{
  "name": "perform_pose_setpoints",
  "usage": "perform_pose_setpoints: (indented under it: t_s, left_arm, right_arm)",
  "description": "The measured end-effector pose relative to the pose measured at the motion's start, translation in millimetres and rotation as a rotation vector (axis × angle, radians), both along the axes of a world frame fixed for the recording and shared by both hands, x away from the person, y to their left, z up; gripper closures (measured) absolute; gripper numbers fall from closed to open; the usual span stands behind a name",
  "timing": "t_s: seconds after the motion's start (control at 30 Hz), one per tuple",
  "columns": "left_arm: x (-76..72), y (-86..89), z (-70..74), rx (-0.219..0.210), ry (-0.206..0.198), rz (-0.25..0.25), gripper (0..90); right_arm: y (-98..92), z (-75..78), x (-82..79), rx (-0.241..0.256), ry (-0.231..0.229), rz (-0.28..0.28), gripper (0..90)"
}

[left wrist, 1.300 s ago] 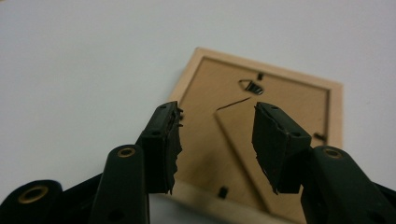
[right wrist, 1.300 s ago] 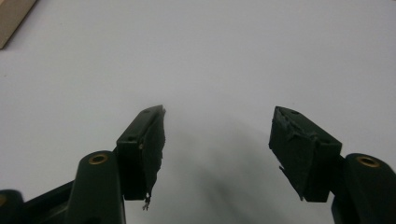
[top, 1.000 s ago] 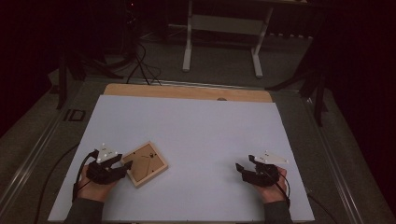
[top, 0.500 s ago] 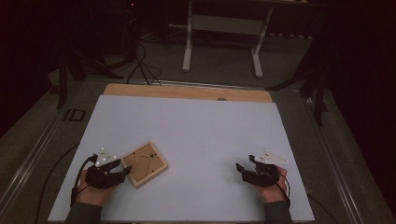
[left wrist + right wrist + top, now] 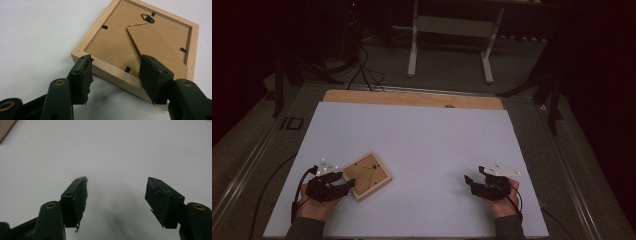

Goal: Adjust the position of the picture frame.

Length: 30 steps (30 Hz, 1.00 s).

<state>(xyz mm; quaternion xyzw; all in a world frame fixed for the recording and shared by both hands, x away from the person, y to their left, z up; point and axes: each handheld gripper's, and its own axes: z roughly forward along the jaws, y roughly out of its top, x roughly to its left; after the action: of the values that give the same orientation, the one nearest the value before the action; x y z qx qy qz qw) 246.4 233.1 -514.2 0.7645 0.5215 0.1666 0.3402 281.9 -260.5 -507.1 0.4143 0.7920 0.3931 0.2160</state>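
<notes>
in the high view a wooden picture frame (image 5: 366,175) lies back side up on the white counter (image 5: 422,145), near its front left part, turned at an angle; the left gripper (image 5: 346,184) sits right at the frame's near corner, held by the person's left hand (image 5: 314,206), while the right gripper (image 5: 468,180) rests on bare counter well apart at the front right, in the right hand (image 5: 502,202). in the left gripper view the fingers (image 5: 80,75) are spread wide, one at the frame's (image 5: 140,47) near corner and the other over its near edge, touching or nearly touching the wood, not pinching it; the brown backing board (image 5: 120,42) shows a small metal hanger (image 5: 147,18) and black tabs. in the right gripper view the fingers (image 5: 76,195) stand spread apart with nothing between them, over plain white counter (image 5: 112,150)
</notes>
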Motion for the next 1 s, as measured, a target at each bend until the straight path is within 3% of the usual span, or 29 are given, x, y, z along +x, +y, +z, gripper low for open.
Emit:
perform_pose_setpoints:
  t_s: [0.3, 0.53, 1.0]
  left_arm:
    - [8.2, -1.4, 0.3, -0.007, 0.01, -0.012, 43.1]
    - [19.5, -12.0, 1.8, -0.003, 0.015, 0.002, 48.6]
    - [44.1, -44.4, 3.2, 0.017, 0.005, -0.072, 52.5]
  right_arm:
    - [2.2, -0.6, 0.2, -0.007, 0.002, 0.007, 33.6]
    - [4.1, -0.9, 0.7, -0.008, 0.005, 0.008, 33.5]
    - [8.9, -0.2, 0.5, -0.008, -0.002, 0.018, 33.4]
